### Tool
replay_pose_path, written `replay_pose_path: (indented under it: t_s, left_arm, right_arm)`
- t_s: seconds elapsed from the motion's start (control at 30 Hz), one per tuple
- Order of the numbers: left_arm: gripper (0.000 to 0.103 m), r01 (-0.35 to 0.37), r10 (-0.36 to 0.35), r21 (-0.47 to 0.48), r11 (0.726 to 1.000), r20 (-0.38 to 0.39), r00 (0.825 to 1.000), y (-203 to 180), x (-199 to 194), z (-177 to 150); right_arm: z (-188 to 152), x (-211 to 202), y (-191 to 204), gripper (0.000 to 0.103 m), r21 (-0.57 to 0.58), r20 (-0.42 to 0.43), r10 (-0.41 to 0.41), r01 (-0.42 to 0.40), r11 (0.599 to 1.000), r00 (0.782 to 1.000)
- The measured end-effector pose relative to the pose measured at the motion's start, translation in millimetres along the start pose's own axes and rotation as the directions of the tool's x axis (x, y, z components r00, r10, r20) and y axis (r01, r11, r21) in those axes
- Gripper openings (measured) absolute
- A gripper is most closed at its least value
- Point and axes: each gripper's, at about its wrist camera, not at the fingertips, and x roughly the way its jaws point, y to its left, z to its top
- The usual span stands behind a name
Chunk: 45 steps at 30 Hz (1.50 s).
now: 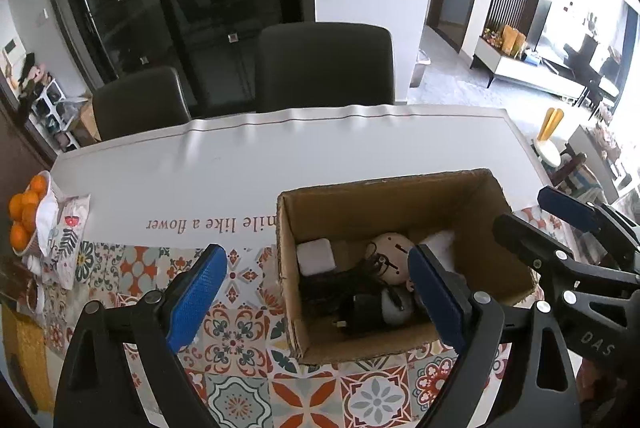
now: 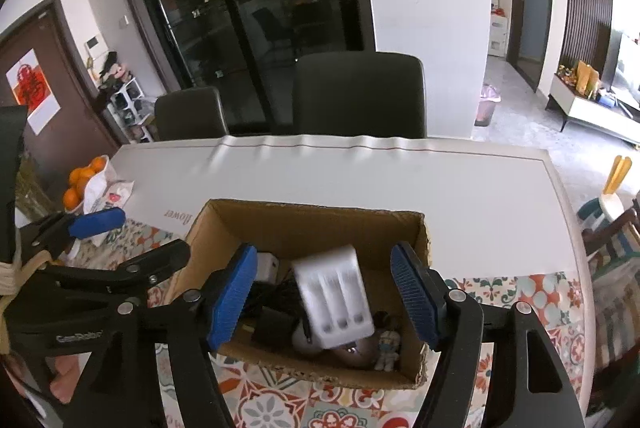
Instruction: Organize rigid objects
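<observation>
An open cardboard box (image 1: 404,199) stands on the patterned tablecloth. Inside lie a white square adapter (image 1: 316,256), a black plug with its cable (image 1: 360,312), a round beige piece (image 1: 390,252) and a small figurine (image 2: 388,348). My right gripper (image 2: 324,254) is open over the box. A white battery charger (image 2: 334,300) sits tilted between its blue pads, touching neither one, its edges blurred. My left gripper (image 1: 316,254) is open too, and straddles the box's left wall with one finger (image 1: 436,292) inside.
A bowl of oranges (image 1: 26,216) and a printed bag (image 1: 68,236) sit at the table's left end. Two dark chairs (image 1: 324,63) stand behind the far edge. The white cloth (image 1: 280,155) stretches beyond the box, and the table's right edge (image 2: 568,228) is near.
</observation>
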Motion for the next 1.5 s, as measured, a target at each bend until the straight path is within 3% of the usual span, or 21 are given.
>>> replay_pose_path:
  t_s: [0.3, 0.63, 1.1, 1.3, 1.5]
  left_arm:
    - [0.098, -0.021, 0.022, -0.007, 1.000, 0.093, 0.995, -0.6, -45.8, -23.8]
    - [0.103, -0.033, 0.031, 0.004, 0.999, 0.223, 0.974, -8.5, -118.6, -64.2]
    - [0.103, -0.008, 0.002, 0.018, 1.000, 0.317, 0.948, -19.4, -191.7, -110.2]
    - [0.103, -0.019, 0.008, 0.029, 0.999, 0.354, 0.935, -25.2, -215.3, -128.1]
    - [0.103, -0.004, -0.008, 0.032, 0.999, 0.352, 0.936, -27.6, -224.9, -139.5]
  right_arm:
    - [-18.1, -41.9, 11.2, 0.075, -0.009, 0.032, -0.052, 0.053, 0.999, 0.998]
    - [-50.5, -113.5, 23.2, 0.082, -0.004, 0.091, -0.086, 0.087, 0.996, 0.992]
    - [-92.3, -199.8, 41.1, 0.085, 0.011, 0.178, -0.119, 0.119, 0.993, 0.977]
    - [-109.0, -219.4, 44.0, 0.086, 0.021, 0.208, -0.133, 0.132, 0.991, 0.969]
    - [-119.4, -231.3, 45.3, 0.086, 0.033, 0.218, -0.130, 0.126, 0.991, 0.967]
